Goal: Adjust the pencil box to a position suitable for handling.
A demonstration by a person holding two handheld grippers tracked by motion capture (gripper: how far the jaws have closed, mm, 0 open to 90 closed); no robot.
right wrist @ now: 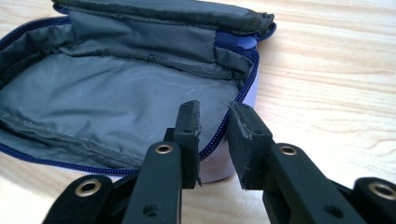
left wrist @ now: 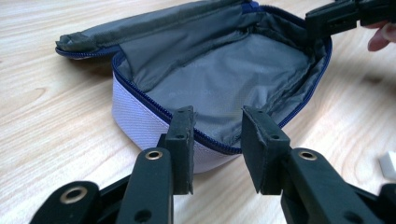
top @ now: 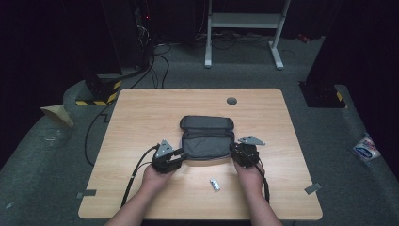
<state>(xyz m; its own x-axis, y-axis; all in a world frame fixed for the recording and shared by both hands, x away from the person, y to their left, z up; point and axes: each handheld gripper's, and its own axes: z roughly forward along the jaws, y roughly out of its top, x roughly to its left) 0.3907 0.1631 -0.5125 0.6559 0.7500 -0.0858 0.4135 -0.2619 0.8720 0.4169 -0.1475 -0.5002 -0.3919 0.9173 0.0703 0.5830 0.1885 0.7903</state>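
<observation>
A grey zip pouch (top: pixel 207 141) lies open at the table's middle, its lid (top: pixel 206 123) folded back and its grey lining (left wrist: pixel 224 79) bare. My left gripper (top: pixel 181 153) is at the pouch's near left corner. In the left gripper view its jaws (left wrist: pixel 217 116) straddle the blue-zippered rim with a gap on both sides, open. My right gripper (top: pixel 234 149) is at the near right corner. One of its jaws (right wrist: pixel 214 109) is inside the rim and one outside, drawn close on the zipper edge (right wrist: pixel 243 88). The right gripper (left wrist: pixel 345 16) also shows beyond the pouch in the left gripper view.
A small white and silver object (top: pixel 214 184) lies on the wooden table (top: pixel 141 113) between my hands, near the front edge. A round cable hole (top: pixel 231 100) sits at the back. Cables trail from both grippers toward me.
</observation>
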